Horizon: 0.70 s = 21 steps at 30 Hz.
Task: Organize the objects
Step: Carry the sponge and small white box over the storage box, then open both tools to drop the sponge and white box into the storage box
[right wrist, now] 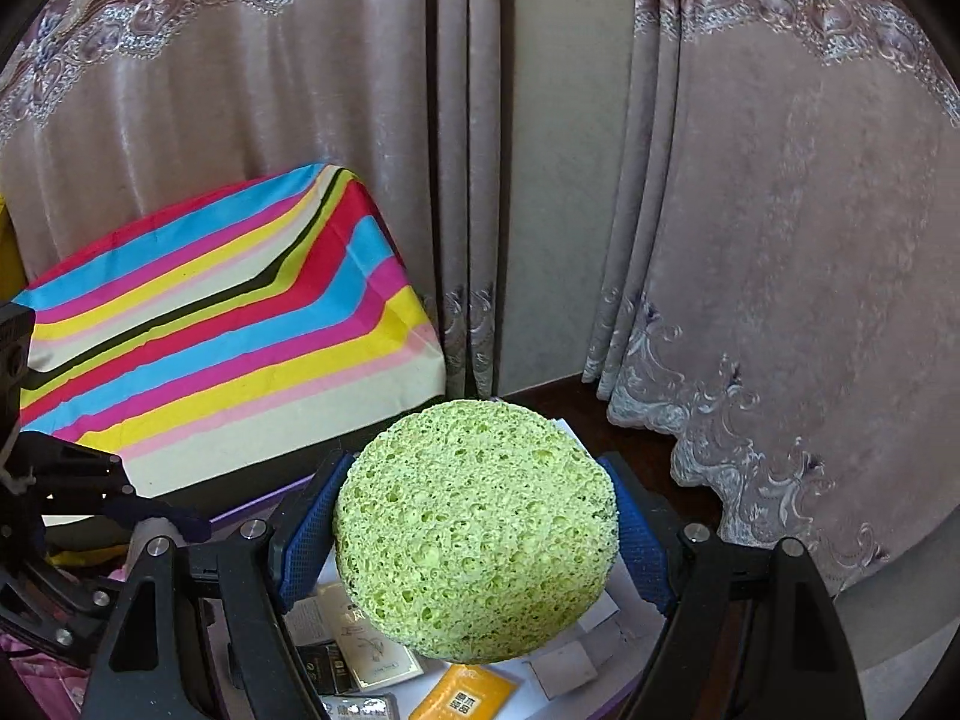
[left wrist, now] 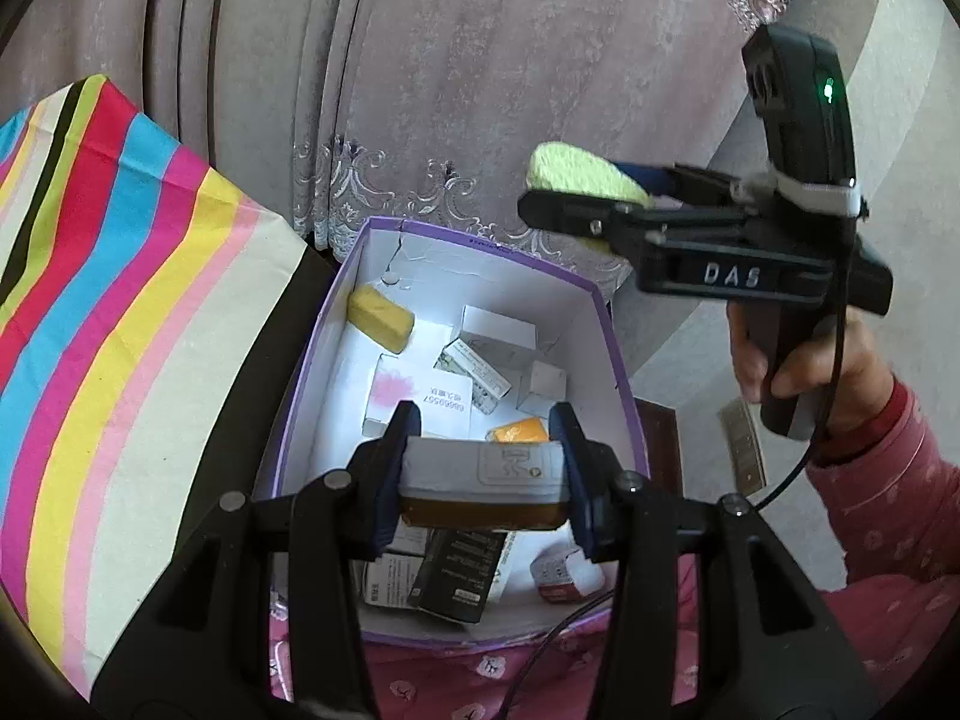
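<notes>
Left gripper (left wrist: pixel 483 474) jaws clamp a small grey-and-amber box (left wrist: pixel 485 483) above the purple bin (left wrist: pixel 612 324); right gripper (right wrist: pixel 474 534) jaws squeeze a green sponge (right wrist: pixel 477 531) over its 1 o'clock rim. Lower each clear of the rim, then release gently.

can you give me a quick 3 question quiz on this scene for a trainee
1. Multiple choice: what does the right gripper hold? A) a green sponge B) a yellow sponge C) a black box
2. True or false: the left gripper is empty.
3. Short answer: what sits directly below both grippers?

Key
1. A: the round green sponge is clamped between its blue pads.
2. False: it is shut on a small grey and brown box.
3. An open purple box, white inside, already holding a yellow sponge and several small cartons.
</notes>
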Motion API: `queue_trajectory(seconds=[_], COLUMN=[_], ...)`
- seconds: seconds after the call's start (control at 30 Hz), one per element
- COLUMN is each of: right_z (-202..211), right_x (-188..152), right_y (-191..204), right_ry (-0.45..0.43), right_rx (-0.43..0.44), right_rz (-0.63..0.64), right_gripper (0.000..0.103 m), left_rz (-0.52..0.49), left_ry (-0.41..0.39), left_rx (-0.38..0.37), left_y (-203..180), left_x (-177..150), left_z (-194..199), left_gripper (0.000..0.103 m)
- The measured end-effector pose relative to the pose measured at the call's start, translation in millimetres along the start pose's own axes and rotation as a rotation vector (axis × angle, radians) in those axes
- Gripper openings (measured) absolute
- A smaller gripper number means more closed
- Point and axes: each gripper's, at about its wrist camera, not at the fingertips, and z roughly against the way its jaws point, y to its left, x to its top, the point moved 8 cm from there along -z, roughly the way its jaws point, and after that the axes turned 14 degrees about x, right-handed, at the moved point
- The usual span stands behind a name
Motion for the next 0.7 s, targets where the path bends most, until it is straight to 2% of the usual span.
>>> queue_trajectory(seconds=[0.2, 0.3, 0.43, 0.5, 0.53, 0.57, 0.7], right_z=[-2, 4, 4, 0, -4, -9, -13], right_x=[-1, 2, 2, 0, -3, -6, -13], right_y=[-8, -11, -13, -14, -15, -19, -34], right_ry=[0.010, -0.003, -0.011, -0.013, -0.007, 0.008, 0.021], right_rx=[-0.019, -0.027, -0.012, 0.014, 0.033, 0.038, 0.026], right_rz=[-0.024, -0.029, -0.044, -0.063, -0.081, -0.106, -0.186], right_gripper=[0.082, 0.082, 0.082, 0.083, 0.088, 0.091, 0.091], left_rz=[-0.044, -0.086, -0.074, -0.079, -0.079, -0.075, -0.058], left_ry=[-0.001, -0.014, -0.030, -0.036, -0.040, -0.040, -0.041], left_rx=[0.009, 0.042, 0.085, 0.130, 0.168, 0.203, 0.296], left_y=[-12, -21, -20, -16, -11, -6, 15], left_x=[17, 24, 29, 28, 26, 25, 22], left_z=[-9, -15, -22, -25, -27, -29, -19], left_gripper=[0.049, 0.049, 0.051, 0.078, 0.103, 0.103, 0.103])
